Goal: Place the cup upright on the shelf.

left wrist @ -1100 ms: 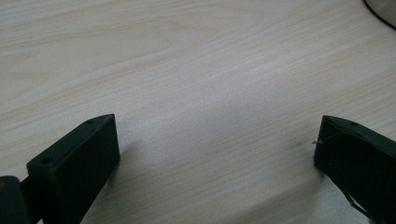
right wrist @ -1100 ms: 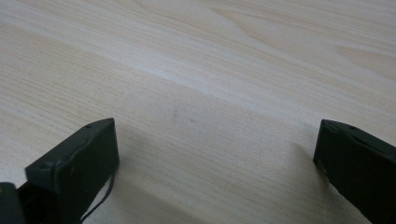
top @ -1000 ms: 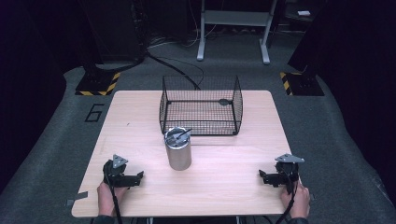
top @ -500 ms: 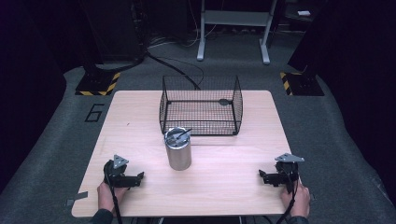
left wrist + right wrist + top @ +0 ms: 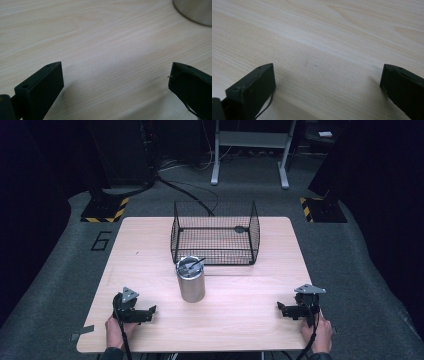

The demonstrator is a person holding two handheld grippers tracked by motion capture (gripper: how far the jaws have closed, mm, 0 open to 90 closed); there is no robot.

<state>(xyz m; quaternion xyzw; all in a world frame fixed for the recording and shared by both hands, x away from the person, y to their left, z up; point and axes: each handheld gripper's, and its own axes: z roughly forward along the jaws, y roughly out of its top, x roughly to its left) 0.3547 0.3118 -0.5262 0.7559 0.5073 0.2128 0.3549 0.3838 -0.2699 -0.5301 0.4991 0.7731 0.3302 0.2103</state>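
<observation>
From the high view, the wooden table [image 5: 240, 320] carries a steel canister [image 5: 190, 280] standing upright near the middle, with a thin dark utensil [image 5: 195, 264] leaning out of its open top. Just behind it sits a black wire basket [image 5: 215, 232], a small dark object [image 5: 241, 228] lying on its floor toward the far right. The left gripper [image 5: 150, 311] rests low at the near left corner, pointing toward the canister but well apart from it; the right gripper [image 5: 281, 308] sits at the near right edge, farther off. Over to the left gripper view: its jaws stand wide apart over bare wood, nothing between them, and the canister's rounded base [image 5: 195, 11] peeks in at the top right corner. Now the right gripper view: again the jaws gape wide with nothing between them, only pale wood grain [image 5: 332, 45] ahead. My read is that the work has hardly begun: nothing is grasped, the canister stands untouched, and the nearer left gripper looks best placed to reach it. Everything, the approach, the grasp and any move toward the basket, remains to be done.
</observation>
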